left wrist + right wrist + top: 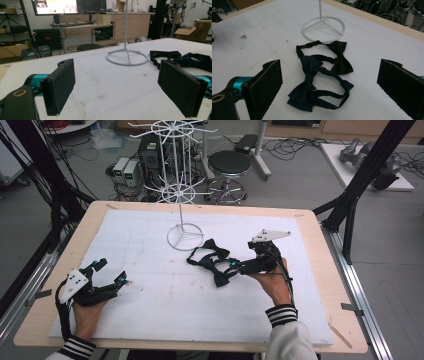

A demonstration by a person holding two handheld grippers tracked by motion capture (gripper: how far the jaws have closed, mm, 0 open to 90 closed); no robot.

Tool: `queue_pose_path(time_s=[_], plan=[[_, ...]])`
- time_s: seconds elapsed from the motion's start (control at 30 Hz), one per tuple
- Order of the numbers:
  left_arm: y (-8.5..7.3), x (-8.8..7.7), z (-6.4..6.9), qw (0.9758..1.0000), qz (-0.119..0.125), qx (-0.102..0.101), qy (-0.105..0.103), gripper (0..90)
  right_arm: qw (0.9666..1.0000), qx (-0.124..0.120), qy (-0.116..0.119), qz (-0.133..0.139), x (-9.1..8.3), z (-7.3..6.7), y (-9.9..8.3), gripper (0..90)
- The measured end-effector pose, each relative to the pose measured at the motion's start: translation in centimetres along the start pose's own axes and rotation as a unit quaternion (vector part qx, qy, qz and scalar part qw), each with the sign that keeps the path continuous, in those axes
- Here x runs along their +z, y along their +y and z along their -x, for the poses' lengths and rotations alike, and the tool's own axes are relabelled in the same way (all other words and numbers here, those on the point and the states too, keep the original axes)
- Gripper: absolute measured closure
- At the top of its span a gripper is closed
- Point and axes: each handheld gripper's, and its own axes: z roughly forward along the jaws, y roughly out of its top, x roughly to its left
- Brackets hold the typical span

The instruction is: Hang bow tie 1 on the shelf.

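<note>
We see two bow ties lying on the white sheet of the desk (pixel 150 310), just in front of the ring base of the white wire stand (pixel 185 237). The navy bow tie (pixel 308 85) lies nearer to us, its strap looped out to one side; the black bow tie (pixel 340 58) lies between it and the stand's base, and their straps overlap where the two meet. In the high view both ties sit just to the near right of that base.

Our right claw (pixel 231 266) is at the ties, its jaws spread wide; in the right gripper view the navy bow tie lies between the two jaws, and neither pad touches it. The right hand (pixel 274 282) grips the tool from behind.

Our left claw (pixel 111 271) rests well to the near left of the stand, far from the ties, with its jaws wide apart and nothing between them. The left hand (pixel 89 316) holds it near the desk's front edge.
</note>
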Motion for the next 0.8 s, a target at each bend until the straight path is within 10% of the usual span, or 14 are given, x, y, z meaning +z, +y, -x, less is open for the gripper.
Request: queue_pose_path(time_s=[0.8], plan=[[0.0,0.0,0.0,1.0000,0.001,-0.001,0.000,15.0,0.9925,-0.021,0.047,-0.111,5.5,-1.4,1.6,18.4]])
